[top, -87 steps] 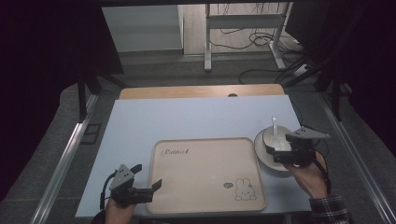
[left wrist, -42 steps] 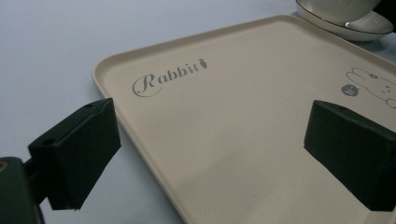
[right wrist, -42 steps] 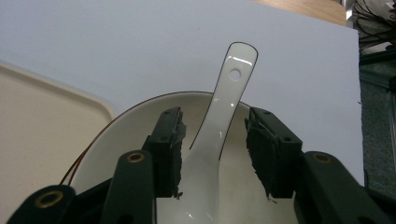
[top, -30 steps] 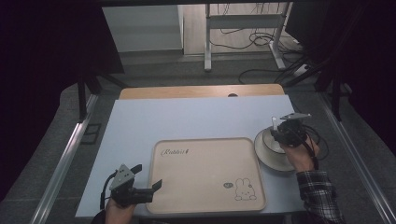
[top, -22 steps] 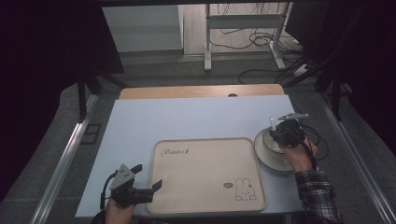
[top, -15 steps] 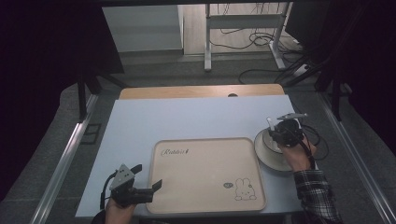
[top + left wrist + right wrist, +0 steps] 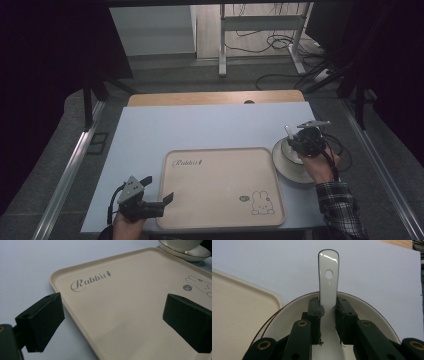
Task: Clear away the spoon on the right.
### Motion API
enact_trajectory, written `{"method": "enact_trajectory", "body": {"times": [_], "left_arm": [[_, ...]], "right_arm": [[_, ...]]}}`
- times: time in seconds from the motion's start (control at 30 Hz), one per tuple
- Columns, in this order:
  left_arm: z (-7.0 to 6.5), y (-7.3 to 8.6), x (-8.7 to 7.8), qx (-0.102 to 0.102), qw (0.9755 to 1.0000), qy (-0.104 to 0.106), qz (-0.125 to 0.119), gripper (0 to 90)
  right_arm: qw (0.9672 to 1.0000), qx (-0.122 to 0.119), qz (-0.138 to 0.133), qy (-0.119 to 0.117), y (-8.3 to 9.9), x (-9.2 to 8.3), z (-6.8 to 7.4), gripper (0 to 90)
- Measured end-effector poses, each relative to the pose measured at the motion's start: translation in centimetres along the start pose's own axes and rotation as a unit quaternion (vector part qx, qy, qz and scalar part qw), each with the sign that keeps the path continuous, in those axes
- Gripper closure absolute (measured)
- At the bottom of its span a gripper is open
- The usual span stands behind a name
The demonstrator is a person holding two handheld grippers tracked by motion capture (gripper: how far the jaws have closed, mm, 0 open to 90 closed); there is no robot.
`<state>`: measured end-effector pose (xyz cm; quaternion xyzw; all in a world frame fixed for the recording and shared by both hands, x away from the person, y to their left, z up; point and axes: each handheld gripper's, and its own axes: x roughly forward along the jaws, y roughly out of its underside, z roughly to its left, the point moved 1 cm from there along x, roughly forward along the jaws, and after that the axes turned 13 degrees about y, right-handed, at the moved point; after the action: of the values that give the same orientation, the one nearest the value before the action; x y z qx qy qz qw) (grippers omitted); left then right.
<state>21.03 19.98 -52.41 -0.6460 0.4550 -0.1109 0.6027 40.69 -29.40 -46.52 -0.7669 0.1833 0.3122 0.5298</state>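
Right tongs [image 7: 328, 322] clamping on white spoon [image 7: 328, 277] handle, jaws just been closing on it; spoon sitting in bowl [image 7: 290, 162] at table's right, just beside tray [image 7: 220, 187].
Lifting straight up advisable, keeping handle squared between pads, clearing bowl rim.
Left tongs [image 7: 112, 322] apart, hovering over tray's near-left corner.
Tray bare, open room for crossing left; table [image 7: 200, 127] edge near on right.

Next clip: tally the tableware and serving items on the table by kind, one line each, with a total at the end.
Beige rectangular plastic tray with a rabbit drawing: 1
White round ceramic bowl with a dark rim line: 1
White glossy ceramic spoon with a hole in its handle, standing in the bowl: 1
Total: 3
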Motion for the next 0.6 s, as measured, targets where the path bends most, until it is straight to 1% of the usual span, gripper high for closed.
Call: {"method": "enact_trajectory", "body": {"times": [0.13,0.2,0.27,0.3,0.6], "left_arm": [[0.0,0.0,0.0,0.0,1.0,0.0,0.0,3.5],[0.0,0.0,0.0,0.0,1.0,0.0,0.0,3.5],[0.0,0.0,0.0,0.0,1.0,0.0,0.0,3.5],[0.0,0.0,0.0,0.0,1.0,0.0,0.0,3.5],[0.0,0.0,0.0,0.0,1.0,0.0,-0.002,3.5]], "right_arm": [[1.0,0.001,-0.004,-0.005,-0.2,-0.4,-0.1,75.3],[0.9999,-0.005,-0.007,-0.006,-0.3,-0.7,-0.1,75.4],[0.9999,-0.003,-0.008,-0.008,-0.4,-0.8,-0.1,75.4],[0.9999,-0.008,-0.01,-0.008,-0.5,-1.1,-0.1,75.4],[0.9996,-0.013,-0.021,-0.012,-1.2,-2.4,-0.1,75.4]]}}
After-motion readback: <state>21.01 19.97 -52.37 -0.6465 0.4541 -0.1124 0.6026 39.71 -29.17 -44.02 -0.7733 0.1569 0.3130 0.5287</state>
